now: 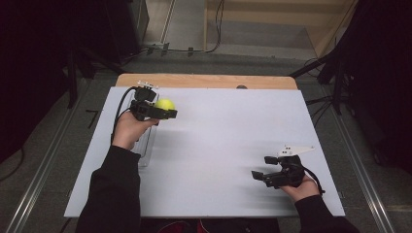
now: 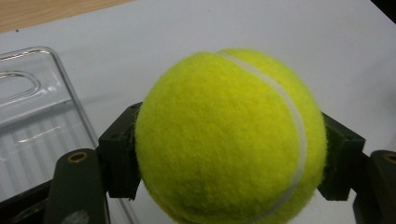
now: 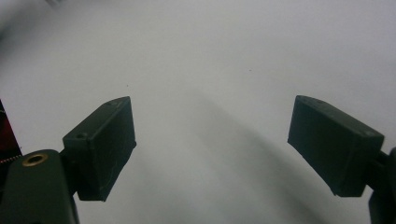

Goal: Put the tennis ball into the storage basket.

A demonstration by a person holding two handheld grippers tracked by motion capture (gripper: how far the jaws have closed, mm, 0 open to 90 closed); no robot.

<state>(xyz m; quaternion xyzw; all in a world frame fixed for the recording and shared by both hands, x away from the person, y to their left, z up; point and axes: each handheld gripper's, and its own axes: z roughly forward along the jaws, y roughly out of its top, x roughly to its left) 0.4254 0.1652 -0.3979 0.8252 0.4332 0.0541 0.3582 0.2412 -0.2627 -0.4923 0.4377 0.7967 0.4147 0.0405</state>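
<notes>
Nearest the person, the right gripper rests low over the pale grey-white sheet that covers the surface, held by the right hand at the near right; in the right gripper view its two black jaws stand wide apart with nothing but bare sheet between them, so it is released and idle. Farther off at the left, the left hand holds the left gripper, whose jaws are clenched on a fuzzy yellow-green tennis ball with a white seam; in the left gripper view the black pads press the ball from both sides at about its widest part. In the high view the ball sits in the jaws above the far left part of the sheet, beside a clear plastic rectangular tray that lies under the left forearm. Beyond the sheet a strip of the wooden tabletop shows, then the floor with cables.

The step in hand looks like carrying the ball across the surface. To do it well, the grip should stay centred on the ball's middle, since a round felt ball can squirt out if the pads ride toward one end; a level, unhurried carry and a low release would keep it from rolling away.

No brand mark, label or writing can be read on the ball, the tray or the grippers
</notes>
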